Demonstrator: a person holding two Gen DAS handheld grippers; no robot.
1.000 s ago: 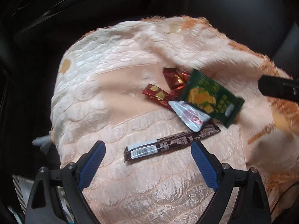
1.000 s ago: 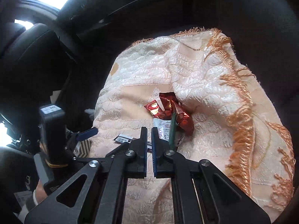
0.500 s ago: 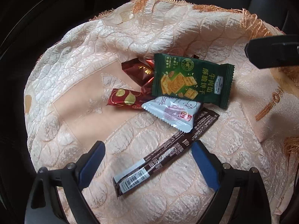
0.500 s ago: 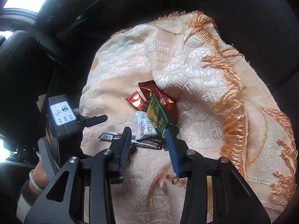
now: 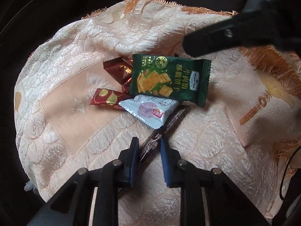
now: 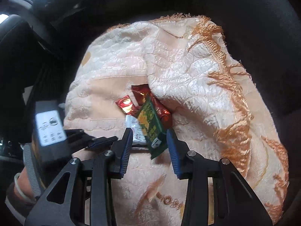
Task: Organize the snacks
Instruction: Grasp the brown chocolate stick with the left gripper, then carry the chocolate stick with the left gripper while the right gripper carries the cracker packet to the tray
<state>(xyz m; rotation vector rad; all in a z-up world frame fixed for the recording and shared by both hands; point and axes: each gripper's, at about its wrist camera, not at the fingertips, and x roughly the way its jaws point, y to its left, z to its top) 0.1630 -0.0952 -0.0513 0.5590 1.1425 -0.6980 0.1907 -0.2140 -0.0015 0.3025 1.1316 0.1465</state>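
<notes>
Several snacks lie in a pile on a peach quilted cloth (image 5: 79, 113). A green cracker packet (image 5: 169, 79) lies on top, beside a pale blue packet (image 5: 150, 111), two red candy packets (image 5: 107, 98) and a long dark brown stick bar (image 5: 160, 135). My left gripper (image 5: 148, 145) has its blue pads closed around the near end of the stick bar. My right gripper (image 6: 148, 141) is open, its jaws on either side of the green packet (image 6: 150, 126), which stands on edge there. The right gripper's finger shows in the left wrist view (image 5: 225, 35).
The cloth (image 6: 188, 75) with orange fringe (image 6: 233, 98) covers a dark car seat (image 6: 244, 18). A fold of cloth rises right of the pile. The left gripper body with a white label (image 6: 50, 128) and the holding hand sit at left.
My left gripper moved forward and closed from wide open onto the stick bar's near end. My right gripper opened from shut, releasing the green packet, and now straddles it.
</notes>
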